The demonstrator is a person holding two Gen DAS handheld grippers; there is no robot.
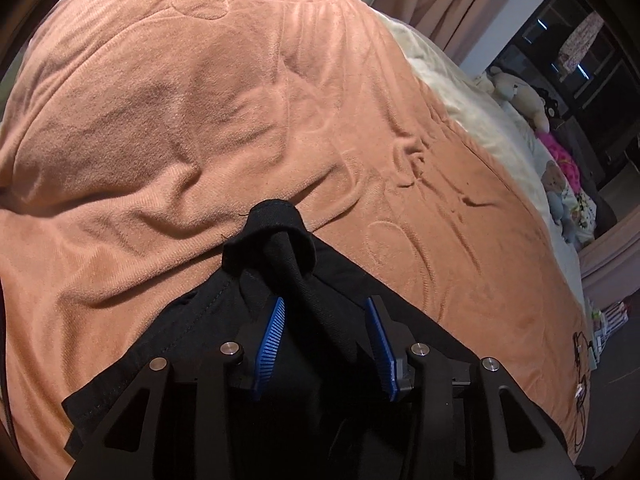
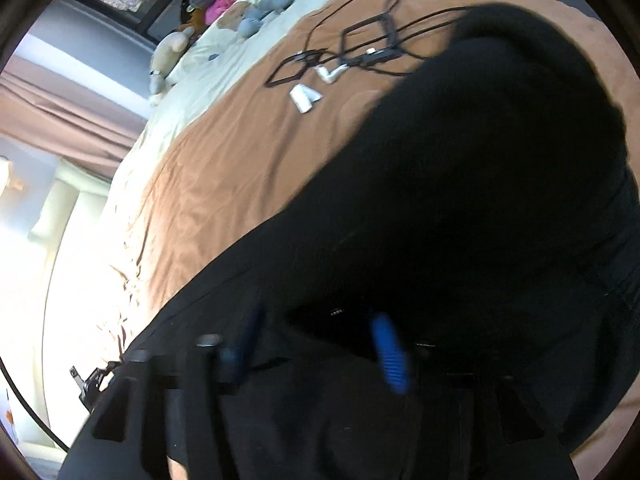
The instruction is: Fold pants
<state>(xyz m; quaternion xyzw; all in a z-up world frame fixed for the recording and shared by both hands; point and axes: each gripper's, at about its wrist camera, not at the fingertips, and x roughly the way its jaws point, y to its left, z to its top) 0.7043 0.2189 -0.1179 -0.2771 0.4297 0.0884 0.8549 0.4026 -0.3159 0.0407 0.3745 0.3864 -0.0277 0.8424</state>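
Black cotton pants spread on peach fleece blanket, near edge of bed. Left gripper over a bunched ridge of cloth, jaws apart, not yet pinching; probably lining up a hold for folding. Right gripper blurred above dark fabric, jaws apparently apart.

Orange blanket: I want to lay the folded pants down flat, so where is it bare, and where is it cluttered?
Bare: the wide stretch of orange blanket beyond the black pants, up to the cream sheet. Crowded: black cables and small white items past the pants in the right view; plush toys along the sheet.
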